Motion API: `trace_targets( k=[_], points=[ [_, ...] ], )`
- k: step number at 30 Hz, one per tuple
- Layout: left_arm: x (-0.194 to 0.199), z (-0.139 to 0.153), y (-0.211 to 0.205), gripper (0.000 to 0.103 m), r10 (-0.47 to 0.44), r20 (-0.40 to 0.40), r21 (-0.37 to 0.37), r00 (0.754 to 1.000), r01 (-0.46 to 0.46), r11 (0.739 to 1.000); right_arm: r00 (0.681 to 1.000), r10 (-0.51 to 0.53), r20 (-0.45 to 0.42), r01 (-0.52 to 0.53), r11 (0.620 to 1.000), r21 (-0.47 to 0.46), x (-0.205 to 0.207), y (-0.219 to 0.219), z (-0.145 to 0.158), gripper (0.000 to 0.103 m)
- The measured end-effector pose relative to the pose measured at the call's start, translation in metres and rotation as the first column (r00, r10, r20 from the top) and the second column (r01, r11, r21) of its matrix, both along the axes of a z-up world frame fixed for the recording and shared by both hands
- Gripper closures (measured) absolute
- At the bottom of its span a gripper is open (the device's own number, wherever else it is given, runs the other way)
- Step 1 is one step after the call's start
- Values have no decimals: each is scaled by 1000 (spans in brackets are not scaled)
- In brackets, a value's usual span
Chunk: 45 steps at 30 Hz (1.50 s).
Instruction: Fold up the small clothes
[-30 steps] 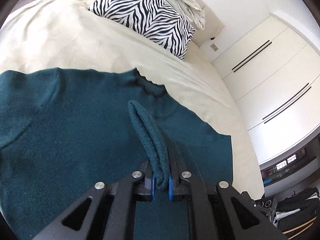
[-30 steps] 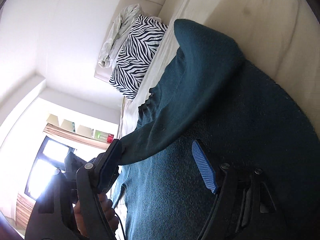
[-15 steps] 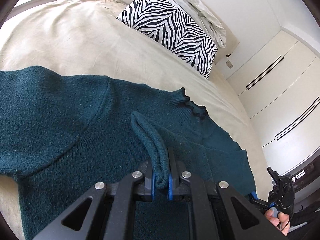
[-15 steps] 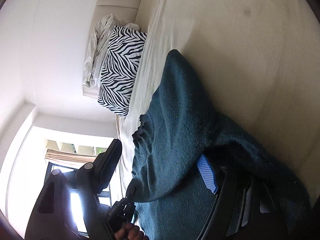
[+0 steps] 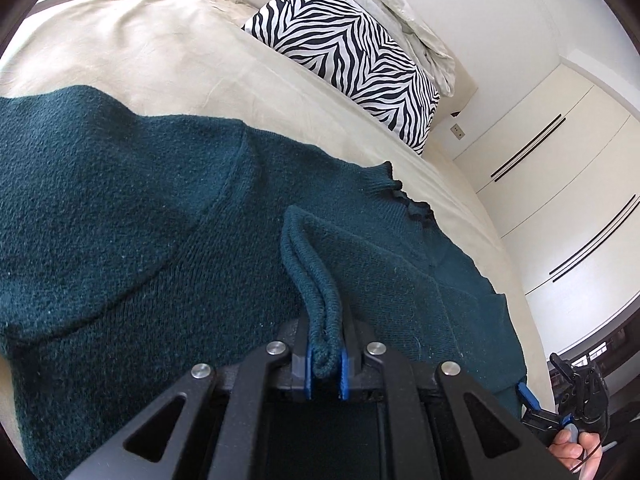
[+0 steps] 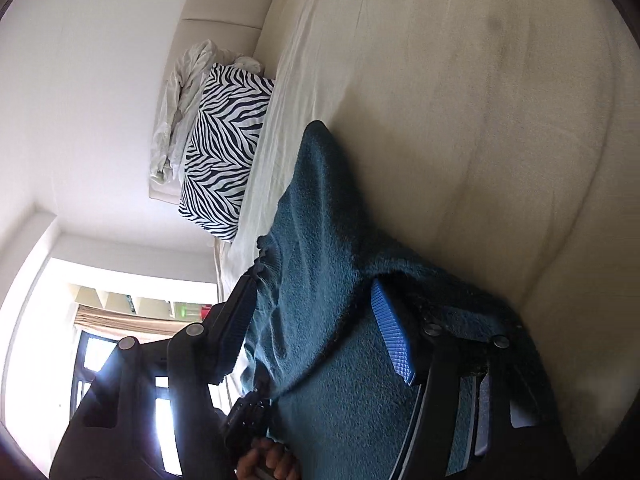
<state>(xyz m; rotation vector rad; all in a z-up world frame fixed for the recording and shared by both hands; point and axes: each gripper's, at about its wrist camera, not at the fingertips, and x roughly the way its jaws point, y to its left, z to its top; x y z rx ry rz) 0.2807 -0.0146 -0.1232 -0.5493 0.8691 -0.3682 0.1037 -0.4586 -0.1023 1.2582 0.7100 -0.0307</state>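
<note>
Dark teal knitted sweater (image 5: pixel 120 216), fuzzy in texture, spread on the cream-sheeted bed (image 5: pixel 168 56); its ribbed, frilled neckline (image 5: pixel 404 196) points toward the zebra-print pillow (image 5: pixel 352 56) at the headboard. Left claw (image 5: pixel 325 368) is narrow, pinching a doubled ribbed cuff edge (image 5: pixel 316 280) between blue pads. Right claw (image 6: pixel 316 328) stands wide, its blue-padded fingers (image 6: pixel 392 340) straddling a raised fold of the sweater, one finger against the knit. Rumpled white bedding (image 6: pixel 180 104) lies behind the pillow.
</note>
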Motion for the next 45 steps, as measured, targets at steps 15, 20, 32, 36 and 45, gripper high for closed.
trace_targets(
  k=[15,20,32,36,45],
  points=[
    [-8,-5,2,90,1,37,-13,999,0,1000,986,164,-34,-166,983,-73,143,-13,-7,37],
    [-11,-6,2,90,2,45,-17,999,-1,1000,992,116,51,-117,993,14,152,-39,-22,37],
    [-11,-4,4,90,3,36,-25,999,-2,1000,961,275,36,-263,943,-204,75,4,-1,32],
    [-11,8,11,79,-6,-17,-36,1000,5,999,986,163,23,-156,971,-179,31,-9,26,31],
    [-108,46,192,28,370,-6,-241,929,-360,901,974,193,120,-169,968,-186,-54,40,76,30]
  ],
)
